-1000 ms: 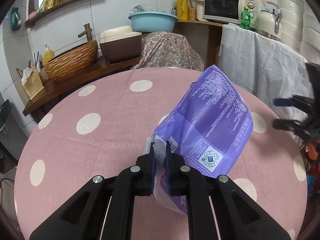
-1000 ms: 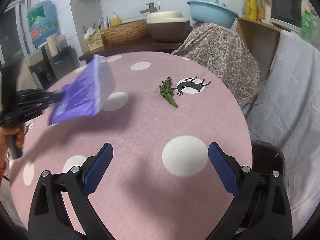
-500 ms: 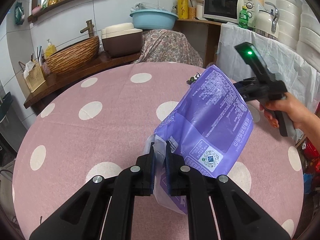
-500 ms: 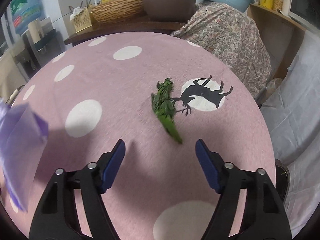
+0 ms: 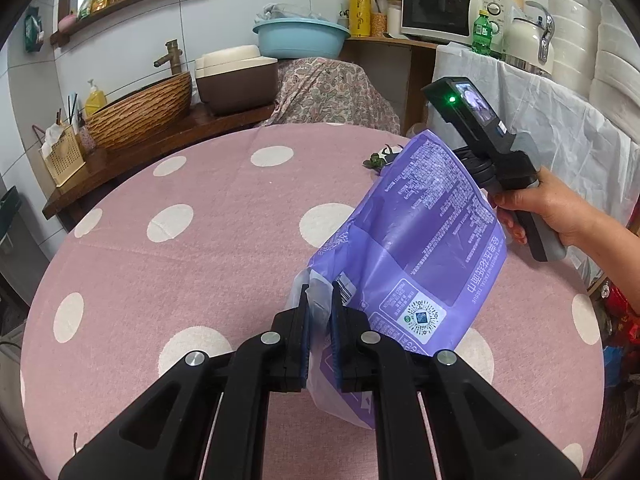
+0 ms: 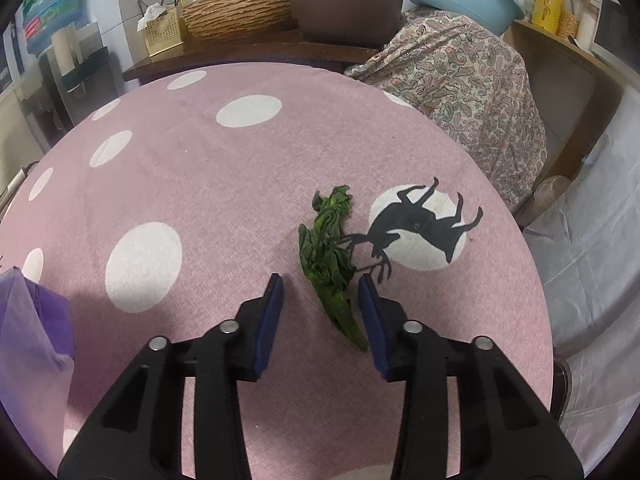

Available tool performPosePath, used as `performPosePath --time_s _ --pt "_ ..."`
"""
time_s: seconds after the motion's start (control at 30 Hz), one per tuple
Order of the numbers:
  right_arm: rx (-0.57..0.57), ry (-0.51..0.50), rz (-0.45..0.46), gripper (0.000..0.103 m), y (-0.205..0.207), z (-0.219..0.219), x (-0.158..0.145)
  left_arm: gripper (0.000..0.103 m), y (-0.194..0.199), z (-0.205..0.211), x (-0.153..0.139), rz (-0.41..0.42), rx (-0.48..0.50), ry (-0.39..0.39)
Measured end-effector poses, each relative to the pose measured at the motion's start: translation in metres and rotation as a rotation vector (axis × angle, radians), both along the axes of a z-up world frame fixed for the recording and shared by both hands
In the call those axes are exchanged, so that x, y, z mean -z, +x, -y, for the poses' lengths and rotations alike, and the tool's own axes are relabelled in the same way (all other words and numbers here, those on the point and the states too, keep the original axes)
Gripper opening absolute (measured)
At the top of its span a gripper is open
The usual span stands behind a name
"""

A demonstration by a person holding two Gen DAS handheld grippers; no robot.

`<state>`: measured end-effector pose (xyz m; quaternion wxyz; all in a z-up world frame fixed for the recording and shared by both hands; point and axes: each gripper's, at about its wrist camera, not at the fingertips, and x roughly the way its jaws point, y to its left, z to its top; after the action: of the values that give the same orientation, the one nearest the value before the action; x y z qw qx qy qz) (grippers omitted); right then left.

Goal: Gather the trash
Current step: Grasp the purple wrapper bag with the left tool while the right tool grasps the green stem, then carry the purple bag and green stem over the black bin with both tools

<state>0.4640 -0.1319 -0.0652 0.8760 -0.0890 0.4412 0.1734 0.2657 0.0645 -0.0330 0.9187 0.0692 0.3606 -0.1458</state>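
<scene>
Pink cloth with white dots covers the round surface (image 5: 200, 264), and behind it a wooden counter carries a woven basin (image 5: 140, 110), a brown-and-cream pot (image 5: 236, 80) and a blue tub (image 5: 300, 38), with a microwave (image 5: 440, 12) further right. On the left, the left gripper (image 5: 319, 312) has its fingers pinched tight on the lower edge of a purple plastic bag (image 5: 420, 240), which stands up off the cloth and leans to the right. Only the left wrist view shows the person's right hand (image 5: 540, 208) at the right edge, wrapped around the handle of the other tool, whose small screen glows with a green light; the bag hides most of the trash from that camera. The right wrist view gives what that one lacks: a wilted green vegetable scrap (image 6: 330, 264) lying flat on the cloth, touching the left edge of a white dot printed with a black deer (image 6: 420, 228). The right gripper (image 6: 322, 292) points steeply down at it, its fingers closing with the scrap's lower stem between them, the blue pads not yet pressing on it. A corner of the purple bag shows at that view's far left edge.
</scene>
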Motion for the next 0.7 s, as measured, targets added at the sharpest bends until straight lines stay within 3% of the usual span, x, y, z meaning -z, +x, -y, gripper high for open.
performPosePath --time_s 0.13,0.2,0.4,0.7 --pt "-0.011 -0.012 0.008 0.015 -0.004 -0.008 -0.001 0.009 -0.002 0.004 0.001 0.000 0.001 0.001" --pt "-0.011 -0.025 0.017 0.012 -0.008 -0.009 0.000 0.009 -0.002 0.004 0.001 -0.004 0.003 0.004" --pt "-0.005 0.023 0.013 0.010 -0.027 0.005 -0.002 0.009 -0.008 0.007 0.000 -0.004 -0.001 -0.010" --pt "-0.032 0.111 0.085 0.010 -0.102 0.040 -0.026 0.009 -0.019 0.026 -0.001 -0.015 0.022 -0.035"
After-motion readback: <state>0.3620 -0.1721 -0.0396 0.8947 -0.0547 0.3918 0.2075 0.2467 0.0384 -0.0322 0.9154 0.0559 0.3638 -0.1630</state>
